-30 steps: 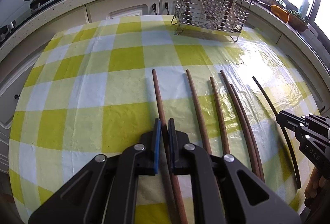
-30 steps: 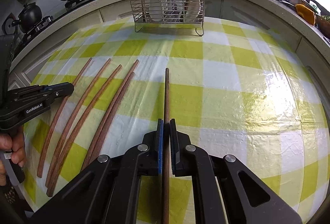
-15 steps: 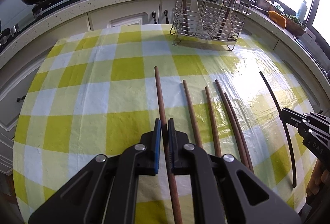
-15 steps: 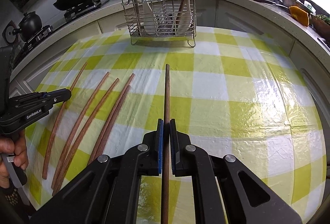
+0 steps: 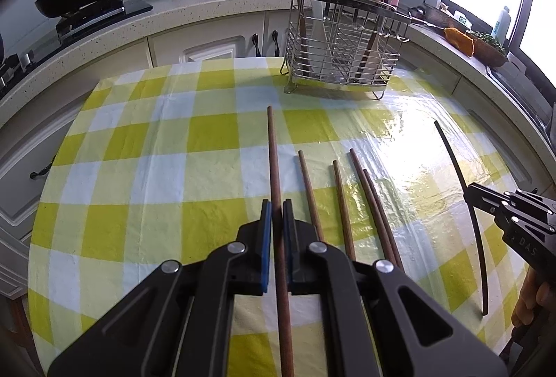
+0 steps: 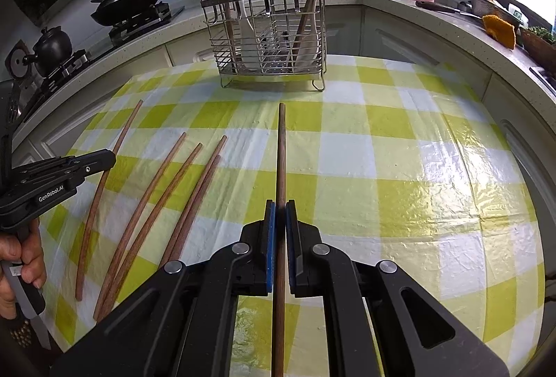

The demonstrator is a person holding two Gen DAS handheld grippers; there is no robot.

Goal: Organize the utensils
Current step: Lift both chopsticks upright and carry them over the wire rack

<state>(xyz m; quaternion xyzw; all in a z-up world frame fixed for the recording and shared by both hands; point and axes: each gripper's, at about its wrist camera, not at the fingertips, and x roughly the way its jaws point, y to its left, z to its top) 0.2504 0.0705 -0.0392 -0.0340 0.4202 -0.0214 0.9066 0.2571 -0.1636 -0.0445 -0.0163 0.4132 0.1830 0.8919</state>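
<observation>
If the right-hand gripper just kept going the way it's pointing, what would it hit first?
Probably the checked tablecloth: the right gripper, shut on a wooden chopstick, angles downward. The wire utensil rack lies farther along, though depth is hard to judge.

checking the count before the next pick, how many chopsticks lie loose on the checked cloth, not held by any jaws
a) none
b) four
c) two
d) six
b: four chopsticks lie loose on the cloth, while the left gripper and the right gripper each hold one more between shut jaws.
</observation>
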